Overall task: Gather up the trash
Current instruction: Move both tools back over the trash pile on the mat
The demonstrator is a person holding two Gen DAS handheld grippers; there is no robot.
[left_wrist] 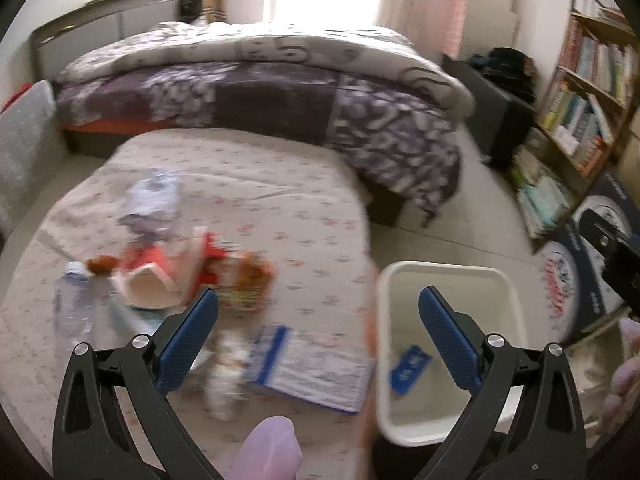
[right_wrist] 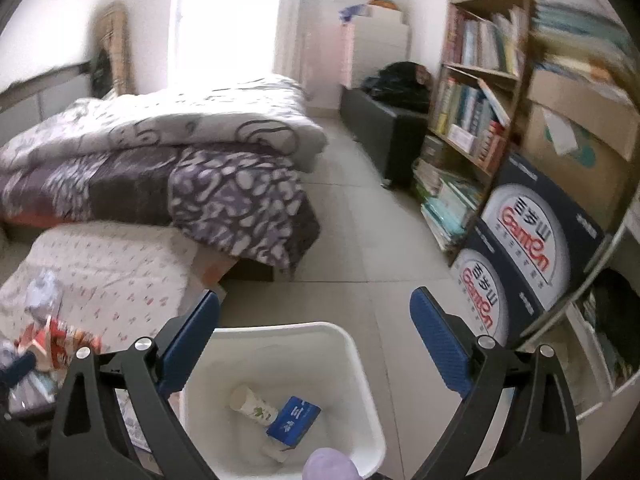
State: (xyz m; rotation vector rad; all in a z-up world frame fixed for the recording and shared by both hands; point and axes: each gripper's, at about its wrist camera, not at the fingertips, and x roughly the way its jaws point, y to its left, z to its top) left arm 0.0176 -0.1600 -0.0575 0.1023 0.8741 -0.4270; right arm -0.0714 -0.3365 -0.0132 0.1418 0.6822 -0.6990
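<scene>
So the trash is split up right now. Inside the white bin [right_wrist: 280,384] on the floor there's a paper cup [right_wrist: 253,404] lying on its side, long axis running left-right in the right wrist view, open mouth pointing up-left toward the bin's far wall. Just beside it, touching or nearly so, a blue box [right_wrist: 294,421] lies flat, its long side angled from lower left to upper right.

The rest sits on the tabletop with the flowery cloth [left_wrist: 288,184], just left of the bin: a clear plastic bottle [left_wrist: 74,304] lying with its cap pointing away from the camera, a red and white carton [left_wrist: 160,276], a snack packet [left_wrist: 248,280], and a blue-edged flat packet [left_wrist: 308,368] near the bin's edge. All pretty blurry.

Left gripper [left_wrist: 318,312] hovers over the tabletop's right edge, jaws wide, nothing in them. Right gripper [right_wrist: 316,316] hangs above the bin, jaws wide and empty too.

Behind is a bed with a purple duvet [right_wrist: 180,160] and a bookshelf [right_wrist: 472,100].
</scene>
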